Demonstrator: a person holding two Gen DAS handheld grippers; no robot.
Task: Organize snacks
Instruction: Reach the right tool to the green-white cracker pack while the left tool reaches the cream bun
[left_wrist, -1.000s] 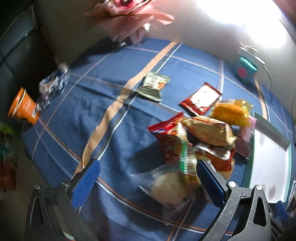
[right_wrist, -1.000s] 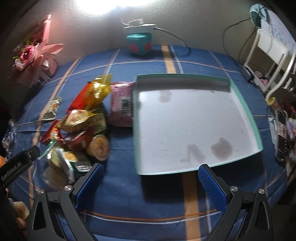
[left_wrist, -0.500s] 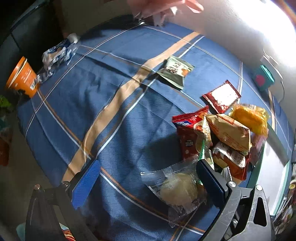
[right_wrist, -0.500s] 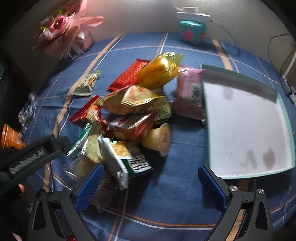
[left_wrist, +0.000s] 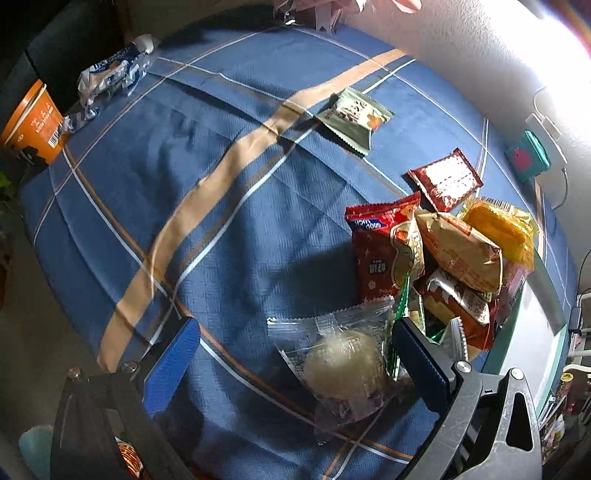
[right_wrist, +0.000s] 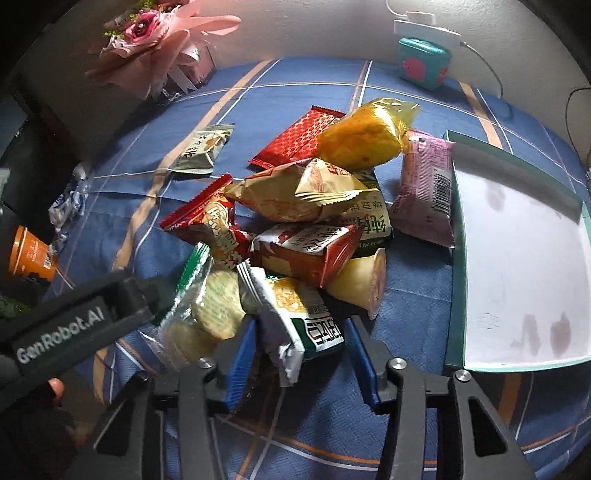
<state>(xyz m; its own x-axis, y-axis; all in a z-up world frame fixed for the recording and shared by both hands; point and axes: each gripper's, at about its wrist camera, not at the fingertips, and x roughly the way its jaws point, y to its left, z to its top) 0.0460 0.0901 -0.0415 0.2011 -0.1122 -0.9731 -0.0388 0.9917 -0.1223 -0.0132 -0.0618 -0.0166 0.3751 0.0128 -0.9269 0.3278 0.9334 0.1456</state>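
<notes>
A pile of snack packets (right_wrist: 306, 218) lies on the blue checked cloth beside a teal-rimmed white tray (right_wrist: 517, 254). My right gripper (right_wrist: 301, 356) is half closed, its fingers around a white and green packet (right_wrist: 299, 317) at the pile's near edge; its grip is not certain. My left gripper (left_wrist: 291, 354) is open, with a clear-wrapped round bun (left_wrist: 343, 362) between its fingers and untouched. The pile also shows in the left wrist view (left_wrist: 436, 258). A green packet (left_wrist: 354, 120) and a red packet (left_wrist: 445, 179) lie apart from the pile.
An orange cup (left_wrist: 31, 123) and a blue-white wrapper (left_wrist: 110, 74) sit at the table's left edge. A pink bouquet (right_wrist: 159, 44) and a teal box (right_wrist: 423, 62) stand at the back by the wall. The left gripper's body (right_wrist: 66, 325) reaches in beside the pile.
My right gripper has swung left from the tray to the pile and narrowed around the white and green packet. My left gripper has come closer to the bun.
</notes>
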